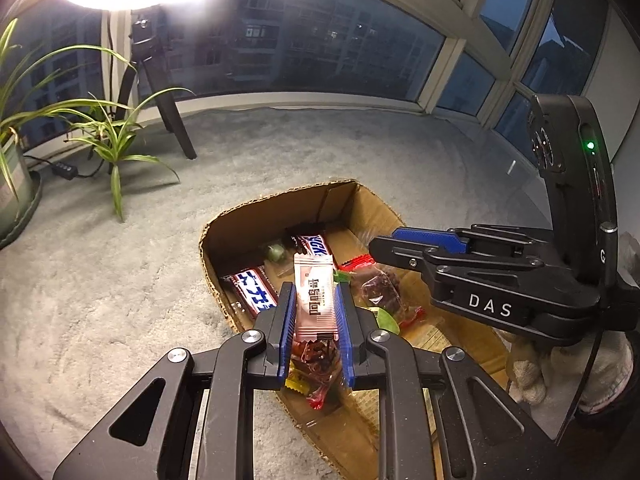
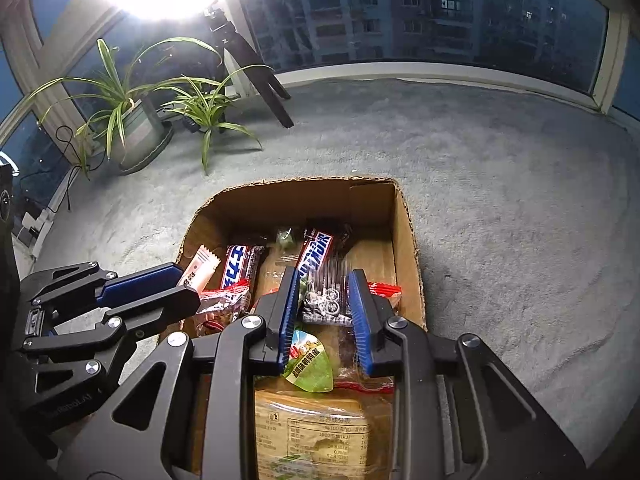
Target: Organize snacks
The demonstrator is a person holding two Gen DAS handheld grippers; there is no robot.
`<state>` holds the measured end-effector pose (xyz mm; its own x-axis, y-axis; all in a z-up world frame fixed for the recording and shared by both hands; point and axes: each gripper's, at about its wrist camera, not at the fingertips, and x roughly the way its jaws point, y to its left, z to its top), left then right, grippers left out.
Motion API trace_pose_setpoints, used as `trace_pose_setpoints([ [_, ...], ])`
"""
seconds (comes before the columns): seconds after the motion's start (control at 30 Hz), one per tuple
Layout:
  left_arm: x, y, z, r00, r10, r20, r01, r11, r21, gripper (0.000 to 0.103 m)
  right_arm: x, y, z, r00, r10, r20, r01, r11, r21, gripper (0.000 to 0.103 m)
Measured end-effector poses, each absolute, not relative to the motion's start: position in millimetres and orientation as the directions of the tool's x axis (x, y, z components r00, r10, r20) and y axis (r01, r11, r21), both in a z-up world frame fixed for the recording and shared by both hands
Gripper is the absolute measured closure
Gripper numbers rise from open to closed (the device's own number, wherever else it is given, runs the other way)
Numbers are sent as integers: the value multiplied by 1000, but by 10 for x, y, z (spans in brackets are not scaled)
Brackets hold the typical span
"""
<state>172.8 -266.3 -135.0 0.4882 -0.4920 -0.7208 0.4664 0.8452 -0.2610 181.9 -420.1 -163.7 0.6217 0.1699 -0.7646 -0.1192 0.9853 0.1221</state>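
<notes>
Blue-padded left gripper [image 1: 314, 312] pinches a pink wafer packet [image 1: 313, 296] above the cardboard box [image 1: 280, 204] of snacks.
Right gripper [image 2: 326, 304] grips a blurred silver packet [image 2: 326, 296] over the same box; crowded close together, either packet could slip or the grippers collide.

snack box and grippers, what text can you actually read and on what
"DAS": on the right gripper body, left wrist view.
"士力架": blue on white, on the Snickers bar.
"阿胶": likely, on the pink wafer packet in the left gripper jaws.
"营养成分表": on the brown packet; its table figures are too small.
Green pouch: print blurred.
</notes>
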Motion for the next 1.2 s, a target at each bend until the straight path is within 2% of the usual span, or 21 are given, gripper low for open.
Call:
trace_pose_setpoints([
  [0.03, 1729, -2667, -1347, 487, -493, -721, 469, 844, -261, 85, 1817, -4206, -1636, 622, 171, -764, -118, 985, 124, 76],
  [0.07, 1725, -2671, -1346, 484, -497, -720, 473, 841, -262, 85, 1814, -4213, -1635, 624, 170, -763, -116, 985, 125, 70],
  [0.1, 1722, -2678, -1341, 482, -498, -721, 476, 840, -261, 85, 1809, -4222, -1631, 628, 167, -760, -111, 986, 125, 58],
  [0.13, 1713, -2686, -1341, 483, -496, -722, 478, 840, -257, 84, 1798, -4234, -1616, 637, 164, -753, -105, 987, 125, 53],
  [0.17, 1710, -2694, -1339, 483, -496, -721, 479, 839, -256, 79, 1787, -4243, -1606, 642, 162, -749, -102, 987, 126, 48],
  [0.2, 1699, -2697, -1334, 483, -498, -720, 481, 838, -256, 73, 1777, -4246, -1591, 645, 161, -747, -99, 987, 128, 47],
  [0.27, 1677, -2707, -1318, 493, -491, -719, 482, 841, -243, 66, 1757, -4258, -1566, 650, 156, -743, -91, 988, 128, 44],
  [0.33, 1649, -2707, -1290, 501, -485, -717, 485, 843, -232, 66, 1714, -4261, -1528, 661, 152, -735, -88, 988, 126, 36],
  [0.37, 1638, -2707, -1280, 503, -485, -715, 486, 843, -231, 63, 1700, -4261, -1511, 666, 149, -731, -87, 989, 123, 33],
  [0.4, 1625, -2700, -1269, 507, -484, -713, 485, 844, -228, 57, 1679, -4251, -1488, 671, 144, -727, -84, 989, 119, 32],
  [0.47, 1593, -2677, -1239, 513, -484, -708, 485, 845, -226, 54, 1647, -4246, -1457, 678, 138, -722, -75, 990, 118, 31],
  [0.57, 1548, -2632, -1204, 515, -484, -707, 489, 844, -221, 50, 1575, -4238, -1409, 694, 126, -709, -52, 991, 126, 19],
  [0.7, 1470, -2552, -1139, 529, -477, -702, 483, 849, -212, 41, 1496, -4206, -1362, 701, 122, -703, -39, 990, 134, 18],
  [0.87, 1356, -2387, -1048, 557, -457, -694, 457, 866, -203, 38, 1352, -4112, -1282, 713, 121, -691, -29, 989, 143, 18],
  [0.93, 1312, -2312, -1009, 566, -452, -690, 448, 871, -203, 33, 1298, -4076, -1255, 716, 120, -687, -25, 989, 147, 18],
  [1.2, 1100, -1985, -857, 603, -443, -663, 417, 884, -211, 32, 976, -3774, -1059, 745, 79, -662, -6, 994, 112, 18],
])
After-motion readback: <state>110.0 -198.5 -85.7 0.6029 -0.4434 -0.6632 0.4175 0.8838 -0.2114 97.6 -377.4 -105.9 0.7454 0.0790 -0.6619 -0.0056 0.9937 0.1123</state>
